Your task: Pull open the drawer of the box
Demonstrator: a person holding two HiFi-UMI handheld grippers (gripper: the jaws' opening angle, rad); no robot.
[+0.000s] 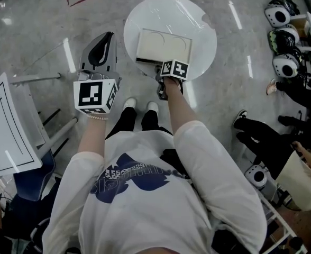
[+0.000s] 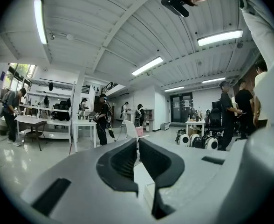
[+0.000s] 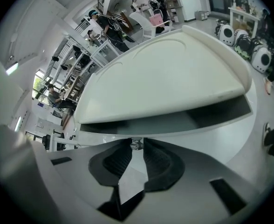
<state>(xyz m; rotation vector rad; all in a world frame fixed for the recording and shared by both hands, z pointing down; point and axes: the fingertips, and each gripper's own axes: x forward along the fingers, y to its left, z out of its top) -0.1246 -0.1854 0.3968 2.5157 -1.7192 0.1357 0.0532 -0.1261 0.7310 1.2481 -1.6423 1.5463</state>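
Note:
A flat cream box (image 1: 163,45) lies on a round white table (image 1: 198,20). In the right gripper view its lid (image 3: 169,78) fills the upper half, with a dark slot and the pale drawer front (image 3: 174,125) under it. A small metal knob (image 3: 136,145) sits at the middle of that front. My right gripper (image 3: 136,143) points steeply down at the box's near edge and is shut on the knob. My left gripper (image 1: 103,41) hangs off the table to the left, above the floor, pointing level into the room. Its jaws (image 2: 138,143) are shut and hold nothing.
A white folding table (image 1: 7,126) and a blue chair (image 1: 31,179) stand at my left. Several round white-and-black devices (image 1: 282,36) sit on the floor at the right, beside seated people (image 1: 272,142). My own feet (image 1: 139,106) are close to the round table's base.

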